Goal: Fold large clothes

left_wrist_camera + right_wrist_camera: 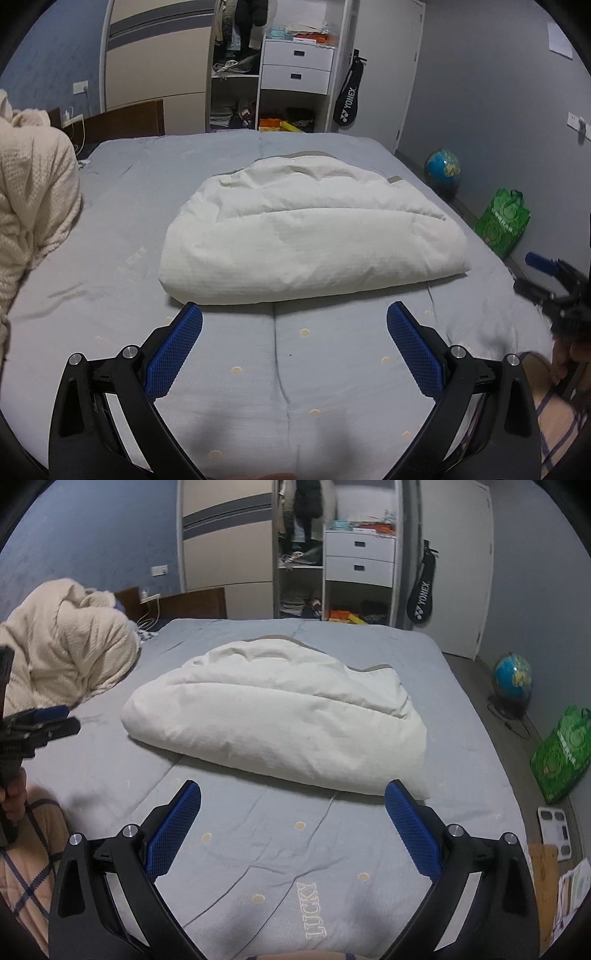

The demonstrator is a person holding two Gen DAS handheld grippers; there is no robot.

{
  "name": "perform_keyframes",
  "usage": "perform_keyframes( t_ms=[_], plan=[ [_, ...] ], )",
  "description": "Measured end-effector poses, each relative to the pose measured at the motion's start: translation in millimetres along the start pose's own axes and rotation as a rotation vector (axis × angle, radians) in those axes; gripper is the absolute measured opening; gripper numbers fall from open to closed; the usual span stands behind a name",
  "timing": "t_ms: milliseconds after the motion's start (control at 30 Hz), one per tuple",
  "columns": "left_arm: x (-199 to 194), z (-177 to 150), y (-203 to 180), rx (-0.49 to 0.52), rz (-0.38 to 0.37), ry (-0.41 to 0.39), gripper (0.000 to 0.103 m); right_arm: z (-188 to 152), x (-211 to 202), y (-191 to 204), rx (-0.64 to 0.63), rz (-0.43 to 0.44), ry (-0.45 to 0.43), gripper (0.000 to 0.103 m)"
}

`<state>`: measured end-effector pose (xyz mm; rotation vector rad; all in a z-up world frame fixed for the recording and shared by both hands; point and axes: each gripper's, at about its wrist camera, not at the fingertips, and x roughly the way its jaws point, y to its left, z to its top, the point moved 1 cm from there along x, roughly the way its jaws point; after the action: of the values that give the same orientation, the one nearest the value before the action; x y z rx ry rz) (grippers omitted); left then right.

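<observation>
Seemingly almost done, the bulky white padded garment [310,236] lies folded into a compact bundle on the grey-blue bed [332,369] just ahead of both the left hand-held gripper [294,314] and right hand-held gripper [293,794], each spread wide and empty, leaving perhaps a final tidy.
</observation>
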<state>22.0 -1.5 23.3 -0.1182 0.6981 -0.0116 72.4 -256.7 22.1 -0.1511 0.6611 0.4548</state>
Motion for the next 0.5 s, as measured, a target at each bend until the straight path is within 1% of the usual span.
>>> perform_keyframes(
  t_ms=[200, 300, 500],
  plan=[
    [14, -1, -7, 0.009, -0.004, 0.024, 0.096, -4, 9, -11, 0.05, 0.002, 0.024, 0.095],
    [14, 0, -9, 0.016, -0.011, 0.02, 0.096, -6, 12, -17, 0.078, 0.004, 0.03, 0.095],
    [13, 1, -8, 0.008, -0.001, 0.007, 0.096, -9, 20, -23, 0.111, 0.009, 0.055, 0.095]
  ],
)
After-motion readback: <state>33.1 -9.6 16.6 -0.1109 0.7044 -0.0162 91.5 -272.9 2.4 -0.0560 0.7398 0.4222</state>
